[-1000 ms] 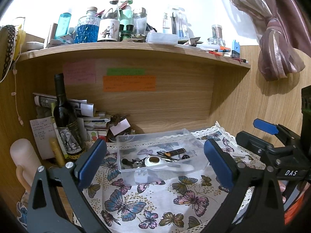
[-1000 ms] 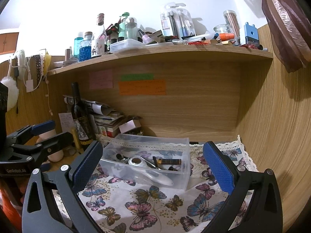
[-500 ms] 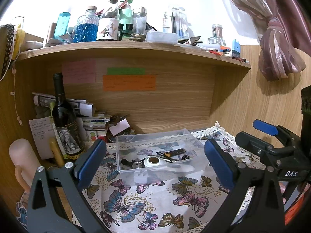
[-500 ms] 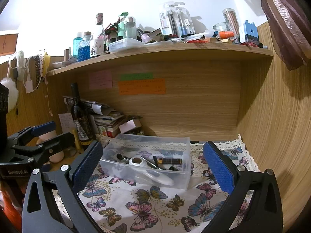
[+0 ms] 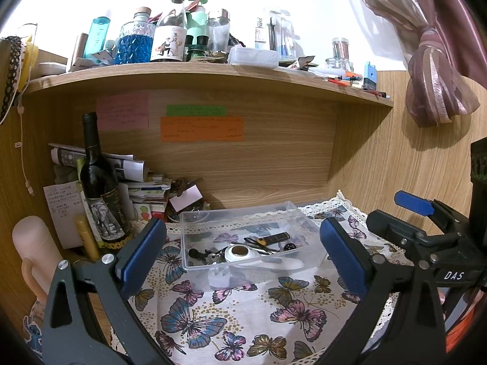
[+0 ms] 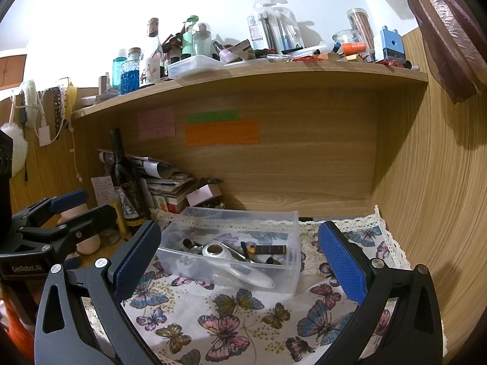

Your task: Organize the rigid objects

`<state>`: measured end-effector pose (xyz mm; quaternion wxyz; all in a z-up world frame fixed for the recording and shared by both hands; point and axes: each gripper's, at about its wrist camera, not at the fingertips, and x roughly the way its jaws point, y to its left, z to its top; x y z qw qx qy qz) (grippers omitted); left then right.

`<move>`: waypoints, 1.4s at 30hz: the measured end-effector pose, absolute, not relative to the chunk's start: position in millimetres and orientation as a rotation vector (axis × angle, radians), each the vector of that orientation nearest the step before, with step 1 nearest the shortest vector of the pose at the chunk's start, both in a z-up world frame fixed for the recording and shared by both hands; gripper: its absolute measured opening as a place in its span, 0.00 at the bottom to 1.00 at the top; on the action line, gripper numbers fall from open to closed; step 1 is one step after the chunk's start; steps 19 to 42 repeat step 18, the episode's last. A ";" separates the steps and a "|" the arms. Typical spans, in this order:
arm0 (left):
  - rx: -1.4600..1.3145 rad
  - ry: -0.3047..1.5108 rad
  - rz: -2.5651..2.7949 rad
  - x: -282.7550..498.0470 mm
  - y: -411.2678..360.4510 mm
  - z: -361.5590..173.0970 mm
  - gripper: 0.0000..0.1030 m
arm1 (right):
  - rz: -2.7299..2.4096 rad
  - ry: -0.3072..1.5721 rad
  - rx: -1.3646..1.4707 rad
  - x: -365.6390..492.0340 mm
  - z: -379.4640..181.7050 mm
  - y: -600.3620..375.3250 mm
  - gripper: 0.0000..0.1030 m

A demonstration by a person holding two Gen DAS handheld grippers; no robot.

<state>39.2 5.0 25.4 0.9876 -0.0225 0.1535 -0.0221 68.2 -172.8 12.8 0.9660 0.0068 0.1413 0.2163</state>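
1. Right now your left gripper (image 5: pixel 243 252) has its blue-padded fingers (image 5: pixel 143 255) spread wide with nothing between them; the clear rectangular plastic box (image 5: pixel 213 216) sits ahead of the fingertips, framed in the gap, on the butterfly-print cloth with lace edging (image 5: pixel 243 319).
2. Your right gripper (image 6: pixel 240 261) is equally wide apart and empty, with the same box (image 6: pixel 292 228) just beyond its fingertips and slightly toward its left finger.
3. Inside the box you can see a white long-handled magnifier with a round brown lens (image 5: pixel 243 251), a black cylindrical stick with a gold band (image 5: pixel 274 237), and small dark metal pieces I cannot identify.
4. Only your left camera shows the right gripper's black frame and blue lever (image 5: pixel 426 231), off beyond its right finger, and a pale pink cylindrical bottle (image 5: pixel 33 243) outside its left finger.
5. Only your right camera shows the magnifier's white handle (image 6: pixel 249 276) clearly through the box's near wall, plus the left gripper's frame beyond its left finger.
6. Both views show the dark glass wine bottle with an elephant label (image 5: pixel 100 188) standing upright beyond the left finger, apart from the box.
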 end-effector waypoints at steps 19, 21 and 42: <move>-0.054 0.310 -0.054 37.6 4.4 24.1 0.99 | 0.429 0.310 0.013 69.7 8.5 -168.1 1.00; -0.054 0.310 -0.054 37.6 4.4 24.1 0.99 | 0.429 0.310 0.013 69.7 8.5 -168.1 1.00; -0.054 0.310 -0.054 37.6 4.4 24.1 0.99 | 0.429 0.310 0.013 69.7 8.5 -168.1 1.00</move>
